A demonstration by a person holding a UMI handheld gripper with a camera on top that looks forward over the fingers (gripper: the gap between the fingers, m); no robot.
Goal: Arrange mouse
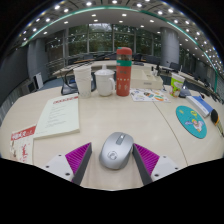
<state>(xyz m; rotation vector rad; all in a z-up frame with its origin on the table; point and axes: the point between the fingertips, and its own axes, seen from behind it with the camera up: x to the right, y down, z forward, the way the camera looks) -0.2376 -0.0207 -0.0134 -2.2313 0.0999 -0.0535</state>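
Here the hand-held gripper (115, 158) hangs low over the pale beige table (120, 115), its two fingers spread wide, and the grey and silver computer mouse (115, 151) lies on the table between them. The magenta pads (78, 155) on the fingers' inner faces stand off from the mouse's flanks with a visible gap on each side, so nothing is pressed yet; the mouse rests on its own weight. Its long axis runs roughly along the fingers, with the scroll wheel end toward the far side, which suits a grip across its narrower width. My reading is that the fingers are held this wide in order to straddle the rounded body before closing on it (a smooth, domed shell like this could slip forward if pinched too near its tapering end).

Beyond the mouse, well apart from it, stand a white plastic jug (104, 82) and a tall red and orange cylindrical canister (123, 72), side by side near the table's middle. A cream-coloured closed book (59, 116) lies off to the left, with a small red and white card (22, 142) nearer the fingers. To the right sits a round teal disc (191, 119). Where the mouse is meant to end up I cannot tell.
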